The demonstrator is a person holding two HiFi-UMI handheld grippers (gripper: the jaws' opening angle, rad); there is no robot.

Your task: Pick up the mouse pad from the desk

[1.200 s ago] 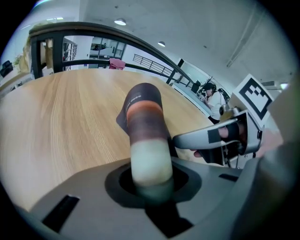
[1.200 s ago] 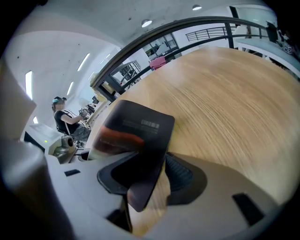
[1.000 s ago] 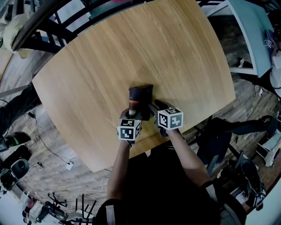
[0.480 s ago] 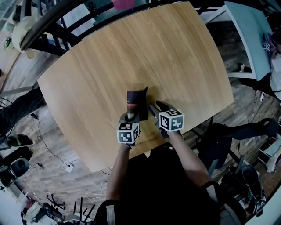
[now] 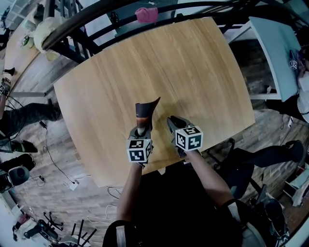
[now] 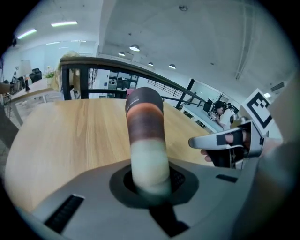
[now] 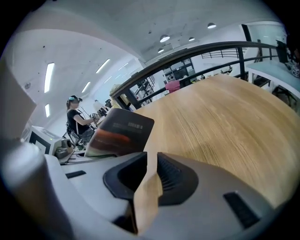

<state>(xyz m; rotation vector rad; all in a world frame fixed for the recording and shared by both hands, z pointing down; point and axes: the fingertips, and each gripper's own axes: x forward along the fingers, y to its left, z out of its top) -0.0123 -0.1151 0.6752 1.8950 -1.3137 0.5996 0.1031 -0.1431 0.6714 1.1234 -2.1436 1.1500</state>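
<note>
The mouse pad (image 5: 144, 112) is dark with a brown and pale band. It stands curled up off the wooden desk (image 5: 193, 62), its near end pinched in my left gripper (image 5: 140, 129). In the left gripper view the mouse pad (image 6: 145, 126) rises straight out of the shut jaws of the left gripper (image 6: 150, 183). My right gripper (image 5: 172, 120) hovers just right of it. Its jaws have just been closing; in the right gripper view the right gripper (image 7: 147, 178) keeps a narrow gap with only desk showing through. The mouse pad (image 7: 119, 131) appears to its left.
The desk's near edge runs just under both hands. A black railing (image 5: 96, 24) with a pink cloth (image 5: 146, 14) borders the far side. A pale table (image 5: 275, 43) stands at right. Cables and gear lie on the floor at left. A person (image 7: 75, 117) sits beyond.
Both grippers have risen from the desk. The mouse pad came up with the left one and now stands curled in the air. The right gripper's jaws have narrowed.
</note>
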